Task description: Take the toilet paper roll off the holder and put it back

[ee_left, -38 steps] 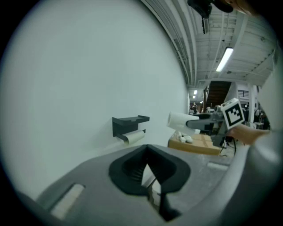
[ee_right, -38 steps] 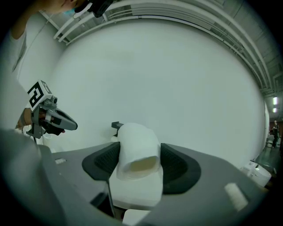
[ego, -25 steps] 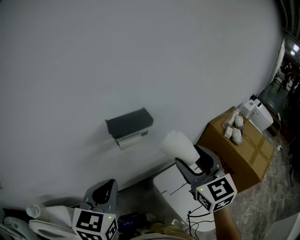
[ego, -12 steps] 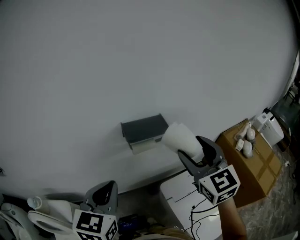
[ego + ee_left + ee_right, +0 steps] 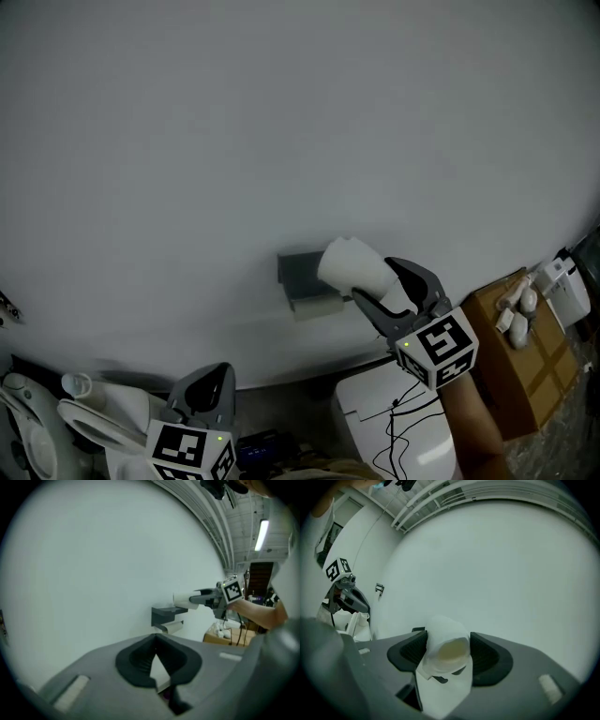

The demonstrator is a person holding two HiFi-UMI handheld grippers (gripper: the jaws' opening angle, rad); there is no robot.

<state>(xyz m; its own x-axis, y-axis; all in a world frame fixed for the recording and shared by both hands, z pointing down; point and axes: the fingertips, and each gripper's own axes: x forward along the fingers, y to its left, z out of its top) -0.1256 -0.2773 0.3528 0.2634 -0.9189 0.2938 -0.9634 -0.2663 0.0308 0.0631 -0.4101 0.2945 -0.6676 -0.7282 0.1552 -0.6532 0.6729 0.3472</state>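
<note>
A white toilet paper roll [image 5: 349, 266] sits between the fingers of my right gripper [image 5: 377, 283], which is shut on it. The roll is held up against the white wall, and its end covers the right part of the dark grey holder [image 5: 298, 274]. In the right gripper view the roll [image 5: 446, 644] fills the gap between the black pads, with a loose sheet hanging down. In the left gripper view the holder [image 5: 167, 613] has some white paper [image 5: 173, 628] under its lid. My left gripper [image 5: 214, 380] stays low, shut and holding nothing.
A cardboard box [image 5: 531, 364] with small items on top stands at the right. A white appliance [image 5: 405, 441] with cables sits below the right gripper. A white toilet [image 5: 66, 424] is at the lower left. The wall fills the rest.
The right gripper carried the roll up and left, from beside the holder to in front of its right end. The head view swung to the right. The left gripper stayed put.
</note>
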